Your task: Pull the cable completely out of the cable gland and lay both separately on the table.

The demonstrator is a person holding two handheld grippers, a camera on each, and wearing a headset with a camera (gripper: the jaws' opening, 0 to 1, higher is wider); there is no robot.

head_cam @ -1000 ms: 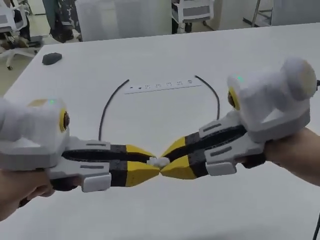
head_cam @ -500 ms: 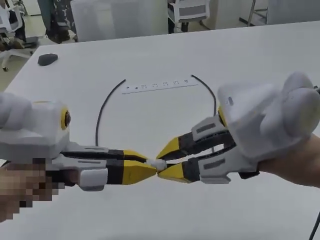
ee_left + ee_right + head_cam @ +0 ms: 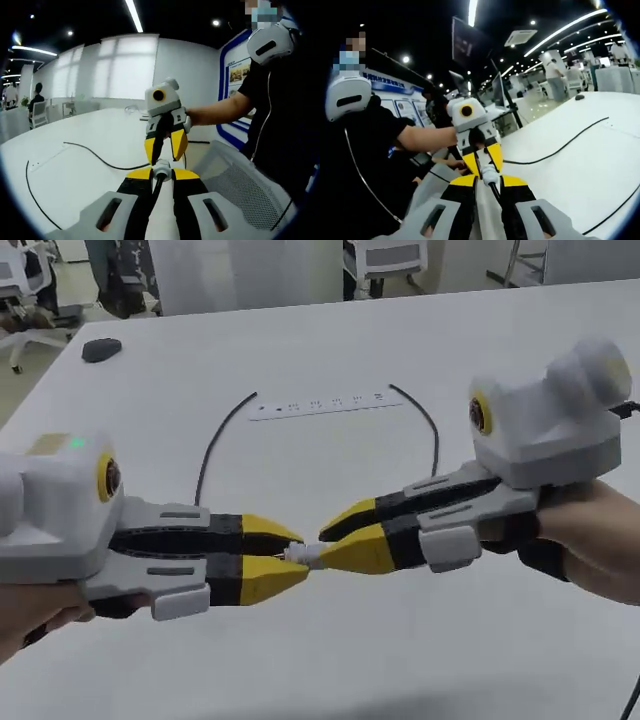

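**Left gripper** (image 3: 294, 556): it enters the head view from 8 o'clock. Its jaws are closed on the small white plastic cable gland (image 3: 161, 171), which sits between the yellow tips. The gland is held in the air above the white table (image 3: 400, 650), just toward 6 o'clock of the view's centre.

**Thin black cable** (image 3: 495, 192): in the right gripper view it runs back from the gland between that gripper's jaws. How much of it sits inside the gland cannot be told.

**Right gripper** (image 3: 332, 542): it enters from 3 o'clock, tip to tip with the left. Its jaws are nearly together, and I judge them to be pinched on the cable at the gland's mouth.

**Handling, as judged:**
- **Gland:** it looks light, rigid and smooth. It may twist or slip under pull, so it is best held across its widest part.
- **Cable:** it looks light and limp, and the gland's seal probably drags on it. It is best gripped close to the gland and drawn straight along the axis.

Neither item lies on the table yet.

**Also noted:** a white power strip (image 3: 318, 405) lies at 12 o'clock, well apart from the work.
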